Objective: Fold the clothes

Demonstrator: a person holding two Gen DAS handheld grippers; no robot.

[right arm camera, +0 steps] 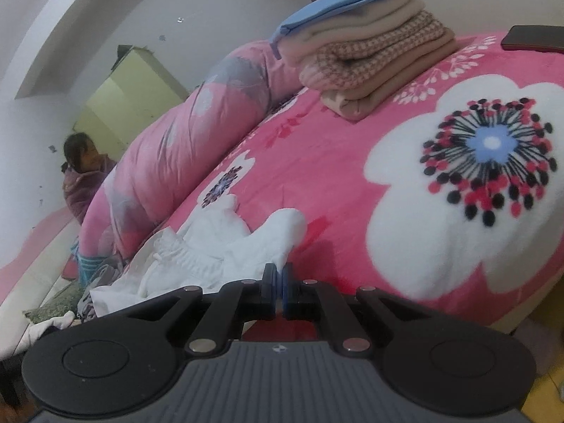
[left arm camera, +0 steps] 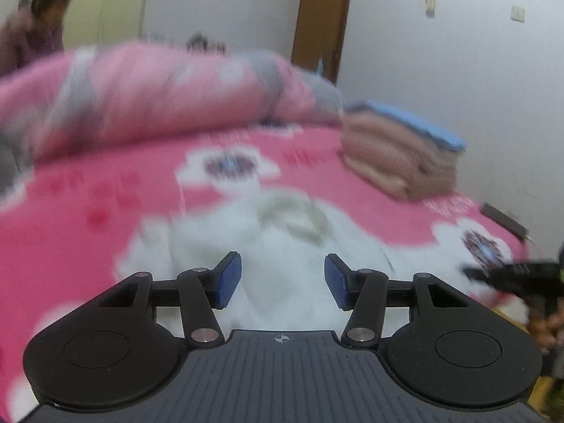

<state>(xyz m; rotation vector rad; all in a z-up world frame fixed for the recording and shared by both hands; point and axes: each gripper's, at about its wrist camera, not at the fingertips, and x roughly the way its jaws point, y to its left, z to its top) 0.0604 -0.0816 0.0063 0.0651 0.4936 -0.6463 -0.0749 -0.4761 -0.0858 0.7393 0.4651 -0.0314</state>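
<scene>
Left gripper: fingers stand about half apart, nothing between the blue pads. White garment lies straight ahead, low centre of the left wrist view, crumpled on the pink floral blanket. That view is motion-blurred; the garment's outline and folds cannot be read there.

Right gripper: fingers closed pad to pad at lower centre of the right wrist view. The garment's near edge meets the fingertips; whether cloth is pinched I cannot tell, the tips hide it.

Key relation: in the right wrist view the garment runs from the fingertips up and left toward the rolled pink quilt, long axis roughly along that diagonal, drawstring waistband at lower left. The right gripper sits at one end of it; the left faces its middle, free-handed. Judgement: the next move needs the left to take an edge opposite the right so the cloth can be spread.

View differences: the right view alone shows the waistband sharply, a dark phone at upper right, and the folded stack in detail. The left view alone shows the right gripper as a dark blur at right edge. A person sits behind the quilt, mid left.
</scene>
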